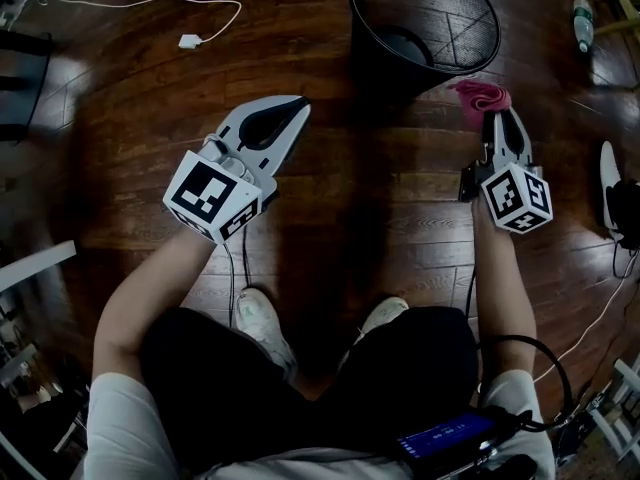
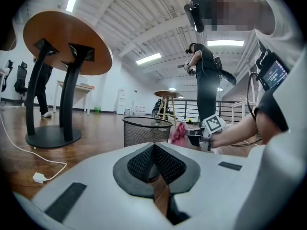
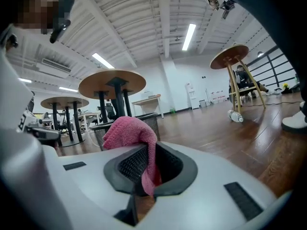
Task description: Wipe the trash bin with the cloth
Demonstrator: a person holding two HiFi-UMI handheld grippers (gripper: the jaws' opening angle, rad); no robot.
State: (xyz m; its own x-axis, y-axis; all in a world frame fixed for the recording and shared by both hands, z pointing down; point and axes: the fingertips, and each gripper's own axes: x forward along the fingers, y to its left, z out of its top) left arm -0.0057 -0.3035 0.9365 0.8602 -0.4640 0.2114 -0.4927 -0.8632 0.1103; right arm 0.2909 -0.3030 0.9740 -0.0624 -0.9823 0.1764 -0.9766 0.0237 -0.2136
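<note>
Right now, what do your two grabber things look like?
The left gripper and right gripper are pale grey wedges with black ridged pads. Each carries a white cube with black square markers and a thin cable. Sleeves are short, white.

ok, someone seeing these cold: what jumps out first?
The pink cloth stands out most. It is clamped in the right gripper, right next to the rim of the black mesh trash bin, though contact between them cannot be told. The bin stands on the dark wood floor ahead of the person. The left gripper hovers to the bin's left, jaws together with nothing in them.
</note>
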